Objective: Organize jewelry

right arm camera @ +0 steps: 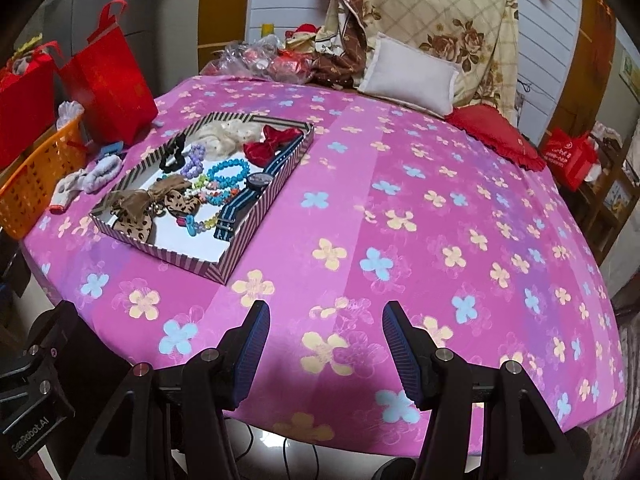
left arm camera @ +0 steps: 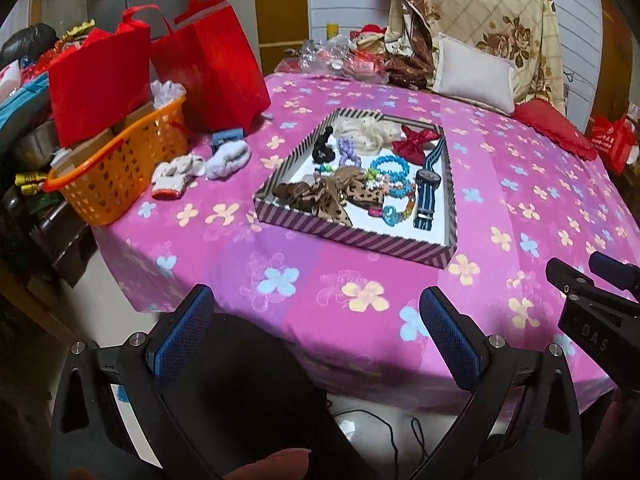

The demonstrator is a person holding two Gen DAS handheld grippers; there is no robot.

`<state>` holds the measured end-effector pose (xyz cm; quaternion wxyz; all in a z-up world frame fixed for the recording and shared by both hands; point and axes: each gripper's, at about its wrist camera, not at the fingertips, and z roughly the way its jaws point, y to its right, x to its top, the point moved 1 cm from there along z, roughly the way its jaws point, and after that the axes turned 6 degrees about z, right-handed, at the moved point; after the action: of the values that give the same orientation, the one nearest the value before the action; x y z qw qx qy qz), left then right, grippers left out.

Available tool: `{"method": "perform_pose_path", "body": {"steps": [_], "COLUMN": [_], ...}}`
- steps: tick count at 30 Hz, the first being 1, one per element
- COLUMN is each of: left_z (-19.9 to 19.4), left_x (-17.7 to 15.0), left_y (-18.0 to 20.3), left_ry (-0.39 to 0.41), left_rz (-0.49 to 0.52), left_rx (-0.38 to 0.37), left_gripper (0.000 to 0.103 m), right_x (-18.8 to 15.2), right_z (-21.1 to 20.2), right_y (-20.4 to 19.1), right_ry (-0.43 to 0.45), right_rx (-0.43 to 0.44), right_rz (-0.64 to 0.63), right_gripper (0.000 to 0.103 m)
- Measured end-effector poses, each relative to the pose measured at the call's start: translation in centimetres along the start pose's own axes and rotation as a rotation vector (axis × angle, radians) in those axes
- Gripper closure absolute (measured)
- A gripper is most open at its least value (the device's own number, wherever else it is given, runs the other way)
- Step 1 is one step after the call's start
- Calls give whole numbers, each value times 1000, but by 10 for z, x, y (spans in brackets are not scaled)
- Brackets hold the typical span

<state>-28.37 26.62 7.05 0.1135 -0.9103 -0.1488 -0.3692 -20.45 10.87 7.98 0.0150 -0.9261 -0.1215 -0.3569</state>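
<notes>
Your left gripper [left arm camera: 316, 332] hangs over the near edge of the table [left arm camera: 360, 280], its blue pads spread wide with nothing between them; your right gripper [right arm camera: 326, 344] likewise stands parted and empty above the pink flowered cloth, on the near right of the tray [right arm camera: 256, 236]. The striped tray sits on the cloth, well apart from both grippers, and holds all the jewelry. Inside the tray: a leopard bow [left arm camera: 320, 196] lies at its near left corner; a watch [left arm camera: 427, 184] on a blue striped band runs along its right wall; a turquoise bead bracelet [left arm camera: 390, 166] lies just left of the watch; a red bow [left arm camera: 416, 142] rests at its far right corner; a black scrunchie [left arm camera: 322, 146] and a lilac bracelet [left arm camera: 347, 152] lie by its left wall; a cream cloth [left arm camera: 368, 132] fills its far end. Left of the tray stand an orange basket [left arm camera: 116, 176] and red bags [left arm camera: 216, 60].
</notes>
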Motion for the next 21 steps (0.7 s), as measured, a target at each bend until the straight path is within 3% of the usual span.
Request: {"method": "perform_pose_path", "body": {"steps": [21], "left_z": [10], "left_x": [-5], "left_y": [4], "left_ry": [-38], "left_rz": [17], "left_rx": [10], "left_gripper": [1], "right_x": [-8], "right_z": [1], "right_y": [-6], "right_ry": [15], "right_rx": [-12], "right_rz": [-27], "right_gripper": [46]}}
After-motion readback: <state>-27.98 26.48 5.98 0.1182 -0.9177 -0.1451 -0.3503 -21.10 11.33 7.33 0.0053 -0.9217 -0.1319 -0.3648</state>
